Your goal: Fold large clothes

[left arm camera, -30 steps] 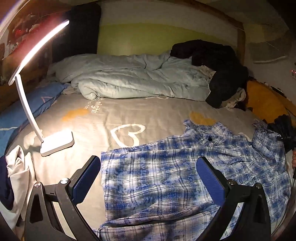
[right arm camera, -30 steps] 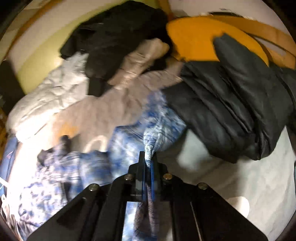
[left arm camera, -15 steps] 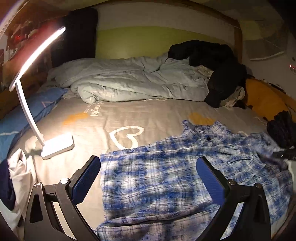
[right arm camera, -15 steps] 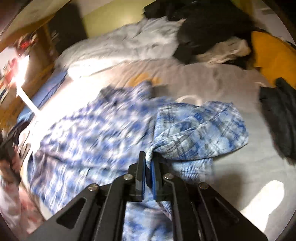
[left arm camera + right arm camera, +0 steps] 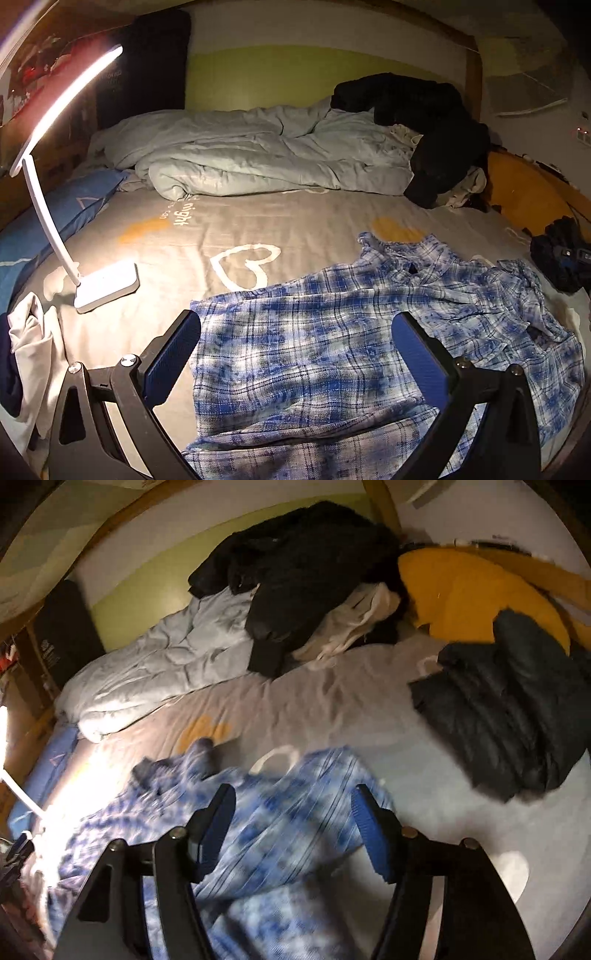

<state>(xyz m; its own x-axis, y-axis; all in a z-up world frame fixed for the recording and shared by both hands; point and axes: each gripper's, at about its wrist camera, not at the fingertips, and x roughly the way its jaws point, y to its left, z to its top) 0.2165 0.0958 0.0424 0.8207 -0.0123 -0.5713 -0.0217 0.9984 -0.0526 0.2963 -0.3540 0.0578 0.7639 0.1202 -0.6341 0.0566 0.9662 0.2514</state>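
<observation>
Left tool point(image 5: 295, 354) spread wide open, gripping nothing, hovering low over the near hem of the blue plaid shirt point(image 5: 332, 354). Right tool point(image 5: 293, 827) also gaping wide, empty, hanging above the same shirt point(image 5: 266, 845), which looks motion-blurred in that view. Shirt lying mostly flat on the grey bed sheet point(image 5: 207, 236), spread from near left toward the right, collar end pointing away, rumpled sleeve bunched at the right edge. Just left of the shirt, a white desk lamp point(image 5: 105, 282) sitting on the sheet, its lit bar arching up to the top left. White cloth point(image 5: 31, 354) crumpled at the near left edge. Beside the shirt on the right, a dark puffer jacket point(image 5: 513, 709) lying well apart from the collar. Blue pillow point(image 5: 55, 218) along the left side. Farther back, a pale blue duvet point(image 5: 251, 158) heaped across the bed, with a black garment point(image 5: 436, 129) piled on its right end and an orange cushion point(image 5: 465, 590) tucked in the far right corner.
</observation>
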